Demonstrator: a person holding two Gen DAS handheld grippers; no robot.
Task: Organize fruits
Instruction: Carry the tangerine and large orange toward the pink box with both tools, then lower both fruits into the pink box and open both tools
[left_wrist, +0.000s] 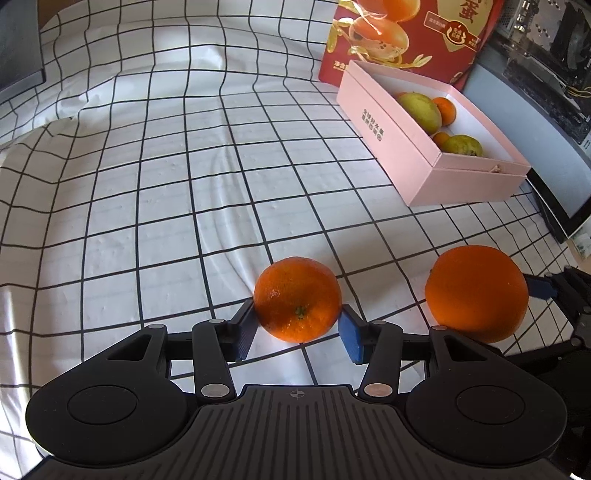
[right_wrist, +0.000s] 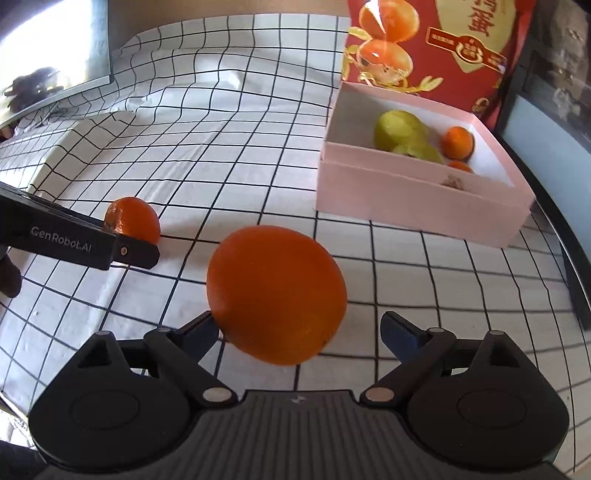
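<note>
- Left claw, low in its frame, pinches the small orange between both pads, on the cloth-covered tabletop.
- Right claw gapes wide around the big orange; its left pad is at the skin, its right pad stands clear, so no grip.
- Both seem poised for carrying fruit to the box.
- Pink box, upper right, holds two green fruits and small oranges.

Left gripper angled down toward the tabletop, pads closed against both sides of a small orange. Right gripper also pitched down, jaws spread wide around a large orange, right pad standing clear.
</note>
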